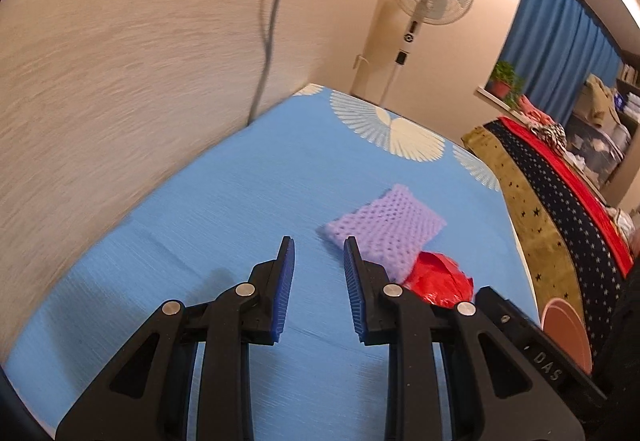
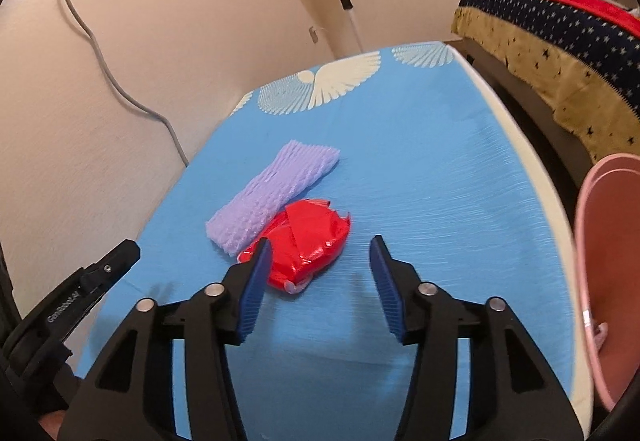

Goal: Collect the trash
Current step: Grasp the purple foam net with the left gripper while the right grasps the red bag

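Right tongs [image 2: 318, 253] – spread, empty, above blue-clothed table [image 2: 440, 161]. Left tongs [image 1: 319, 255] – apart, empty. Crumpled red plastic wrapper [image 2: 308, 241] touches lilac foam net sleeve [image 2: 272, 189].

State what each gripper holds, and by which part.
Nothing is held. Left gripper and right gripper are open over the bed; foam net and red wrapper lie untouched.
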`<action>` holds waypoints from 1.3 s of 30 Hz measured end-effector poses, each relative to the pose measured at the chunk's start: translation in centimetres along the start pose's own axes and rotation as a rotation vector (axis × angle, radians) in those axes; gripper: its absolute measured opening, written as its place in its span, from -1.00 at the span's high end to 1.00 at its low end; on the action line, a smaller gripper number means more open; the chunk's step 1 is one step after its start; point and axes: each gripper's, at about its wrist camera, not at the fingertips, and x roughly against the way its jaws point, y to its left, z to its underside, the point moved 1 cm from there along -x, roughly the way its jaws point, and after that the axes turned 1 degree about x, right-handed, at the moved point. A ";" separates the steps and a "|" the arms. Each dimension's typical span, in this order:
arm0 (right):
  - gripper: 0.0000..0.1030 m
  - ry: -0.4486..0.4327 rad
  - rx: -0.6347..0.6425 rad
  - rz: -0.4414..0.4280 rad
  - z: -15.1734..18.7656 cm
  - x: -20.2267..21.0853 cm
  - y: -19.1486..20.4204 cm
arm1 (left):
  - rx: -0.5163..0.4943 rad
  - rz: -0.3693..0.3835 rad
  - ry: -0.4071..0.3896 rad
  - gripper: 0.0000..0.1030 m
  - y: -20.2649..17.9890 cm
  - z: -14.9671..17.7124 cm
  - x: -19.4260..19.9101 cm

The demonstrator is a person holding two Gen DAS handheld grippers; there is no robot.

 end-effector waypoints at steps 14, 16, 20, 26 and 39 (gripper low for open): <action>0.15 0.081 -0.037 -0.030 0.1 -3.7 1.0 | 0.000 0.007 0.030 0.51 -0.2 0.2 -1.4; 0.31 0.082 -0.039 -0.043 0.1 -3.6 0.9 | 0.001 0.009 0.029 0.51 -0.3 0.3 -1.5; 0.57 0.056 -0.018 -0.047 -0.2 -2.7 1.0 | -0.002 0.012 0.032 0.51 -0.5 0.5 -1.8; 0.75 0.007 -0.029 -0.030 -1.0 -1.0 -0.3 | 0.000 0.021 0.048 0.51 -0.7 0.6 -2.5; 0.79 -0.043 -0.046 0.014 -1.9 0.7 -3.2 | 0.026 0.069 0.154 0.32 -1.8 0.7 -6.3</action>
